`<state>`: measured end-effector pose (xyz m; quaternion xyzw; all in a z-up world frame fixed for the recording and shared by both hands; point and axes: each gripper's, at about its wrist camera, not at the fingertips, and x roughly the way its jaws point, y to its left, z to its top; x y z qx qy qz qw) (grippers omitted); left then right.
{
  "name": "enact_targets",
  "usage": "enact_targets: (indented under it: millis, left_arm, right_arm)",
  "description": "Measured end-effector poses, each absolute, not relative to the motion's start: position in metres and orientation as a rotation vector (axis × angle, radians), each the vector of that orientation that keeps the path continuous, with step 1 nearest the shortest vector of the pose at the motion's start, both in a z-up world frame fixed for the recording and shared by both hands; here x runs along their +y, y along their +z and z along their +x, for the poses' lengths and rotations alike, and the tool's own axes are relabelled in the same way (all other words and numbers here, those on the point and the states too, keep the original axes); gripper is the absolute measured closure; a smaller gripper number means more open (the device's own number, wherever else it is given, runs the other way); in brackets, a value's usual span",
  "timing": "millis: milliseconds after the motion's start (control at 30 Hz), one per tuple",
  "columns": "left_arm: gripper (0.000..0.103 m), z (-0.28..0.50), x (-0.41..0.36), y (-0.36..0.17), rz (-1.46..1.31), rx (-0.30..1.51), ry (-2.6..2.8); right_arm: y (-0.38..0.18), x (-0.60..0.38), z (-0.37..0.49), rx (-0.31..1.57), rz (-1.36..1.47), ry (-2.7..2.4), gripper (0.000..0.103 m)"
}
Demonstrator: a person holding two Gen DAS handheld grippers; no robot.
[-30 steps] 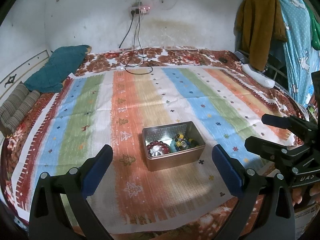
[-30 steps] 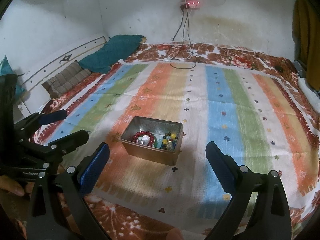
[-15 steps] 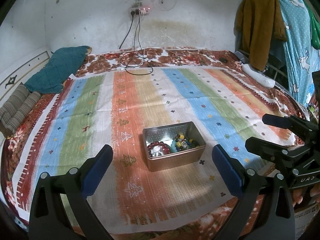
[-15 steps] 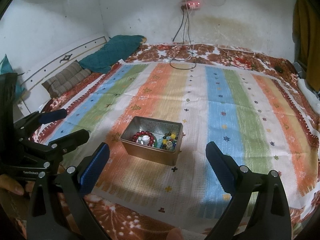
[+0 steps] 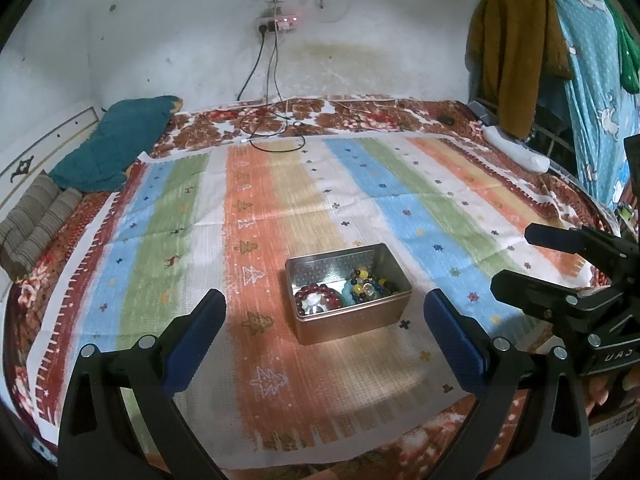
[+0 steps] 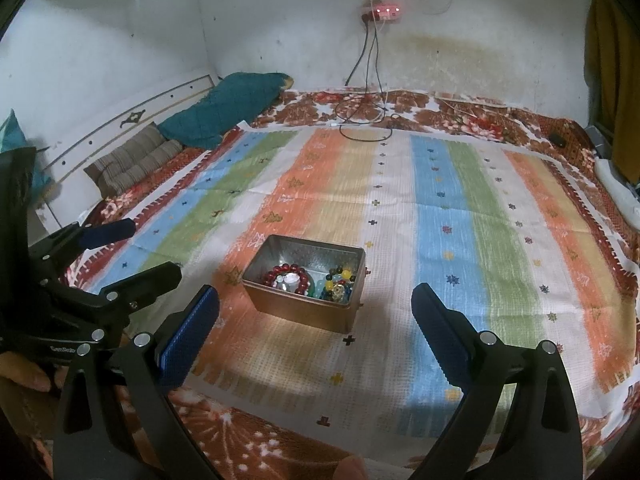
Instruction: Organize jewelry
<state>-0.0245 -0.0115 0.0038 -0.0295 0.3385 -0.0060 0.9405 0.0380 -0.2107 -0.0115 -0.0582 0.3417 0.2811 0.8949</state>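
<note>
Seemingly done: bracelets (image 5: 320,300) and beads (image 5: 368,283) lie inside the tin (image 5: 348,320) on the bed; left gripper (image 5: 325,332) and right gripper (image 6: 316,326) hover with fingers wide, holding nothing.

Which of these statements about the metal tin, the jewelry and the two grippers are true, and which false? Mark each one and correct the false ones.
1. The metal tin stands on the striped cloth. True.
2. The red bead bracelet lies on the cloth beside the tin. False: it lies inside the tin.
3. The left gripper is open and holds nothing. True.
4. The right gripper is shut on a necklace. False: it is open and empty.
5. The tin has a lid on. False: it is open.
</note>
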Motion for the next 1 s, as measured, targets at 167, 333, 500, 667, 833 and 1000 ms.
enact_targets:
  millis: [167,333,500,667,833,1000]
  left_arm:
    - [0.006,-0.025,-0.0103,0.0027,-0.061,0.691,-0.01]
    - [0.006,-0.0253,-0.0105,0.0029,-0.06,0.69,-0.011]
    - [0.006,-0.0249,-0.0094,0.003,-0.06,0.69,-0.011]
    - [0.006,-0.0255,-0.0107,0.003,-0.059,0.69,-0.012]
    - [0.006,-0.0259,-0.0109,0.0022,-0.058,0.69,-0.006]
    - [0.006,-0.0247,-0.0068,-0.0005,-0.053,0.693,-0.002]
  right_arm:
    - [-0.0118,-0.2112,0.0379,0.708,-0.123,0.583,0.005]
    - [-0.0116,-0.2108,0.0379,0.708,-0.122,0.583,0.005]
    - [-0.0119,-0.2118,0.038,0.707,-0.122,0.583,0.005]
    - [-0.0121,-0.2117,0.0379,0.708,-0.123,0.583,0.005]
    - [-0.0115,-0.2119,0.0376,0.707,-0.123,0.583,0.005]
    - [-0.0111,-0.2111,0.0385,0.71,-0.133,0.58,0.005]
